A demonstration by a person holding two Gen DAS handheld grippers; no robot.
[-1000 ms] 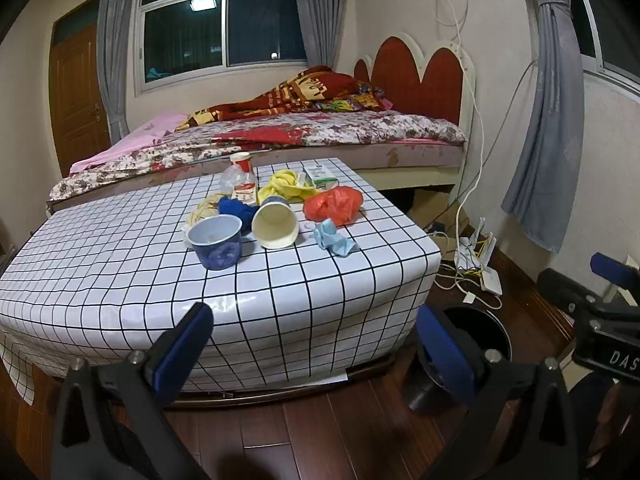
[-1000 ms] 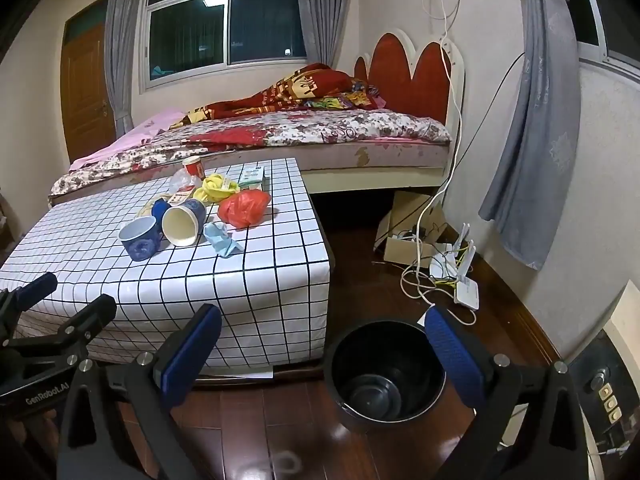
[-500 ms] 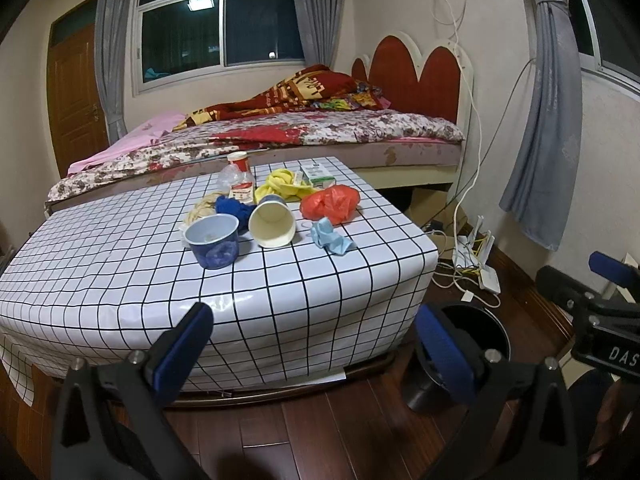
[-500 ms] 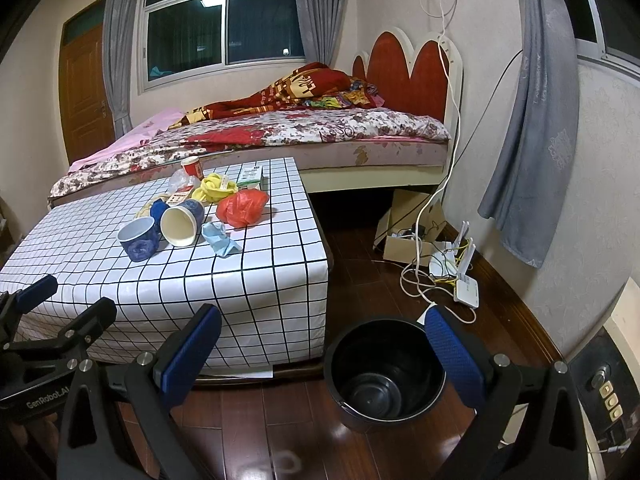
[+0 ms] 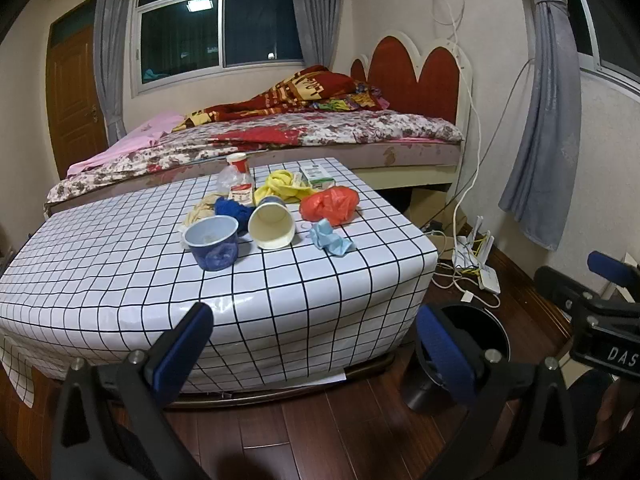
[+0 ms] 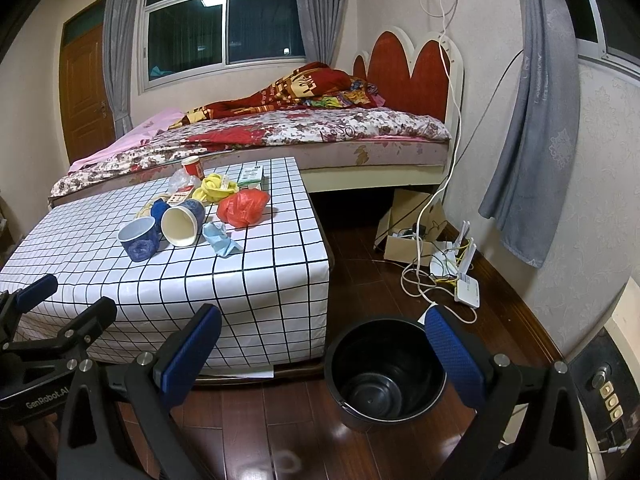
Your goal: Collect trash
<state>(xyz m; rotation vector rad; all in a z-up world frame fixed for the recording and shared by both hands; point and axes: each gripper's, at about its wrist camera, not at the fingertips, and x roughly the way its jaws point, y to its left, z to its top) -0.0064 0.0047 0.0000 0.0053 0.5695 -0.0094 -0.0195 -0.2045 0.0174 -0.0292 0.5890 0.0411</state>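
Low beside the checked table [image 6: 248,272], "GenRobot.AI" marks the spread, empty left gripper [image 5: 316,344], "DAS" the equally spread right gripper [image 6: 324,344].

left gripper [image 5: 316,348], right gripper [image 6: 324,344], jaws spread, empty

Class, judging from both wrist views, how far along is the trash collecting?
Done: nothing visible; the black bin looks empty. In hand: nothing; the left gripper and right gripper are open, short of the table. Left: blue cup, tipped paper cup, red bag, blue wad and the rest.
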